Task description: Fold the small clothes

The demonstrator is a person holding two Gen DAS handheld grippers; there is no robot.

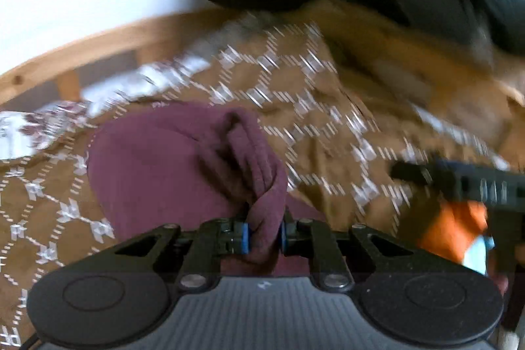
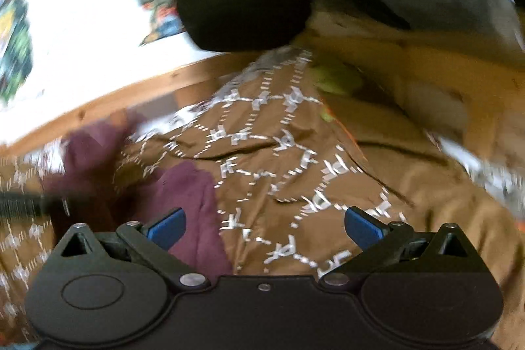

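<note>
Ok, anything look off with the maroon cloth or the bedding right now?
The maroon garment is bunched and twisted into a rope where the left gripper pinches it, not flat for folding. The right gripper is open and empty over the rumpled brown patterned blanket.

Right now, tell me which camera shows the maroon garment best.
The left wrist view: the maroon garment fills the middle of the frame, a twisted bunch of it pinched in the left tool. The right wrist view shows only blurred parts of it at lower left, beside the open right tool.
</note>
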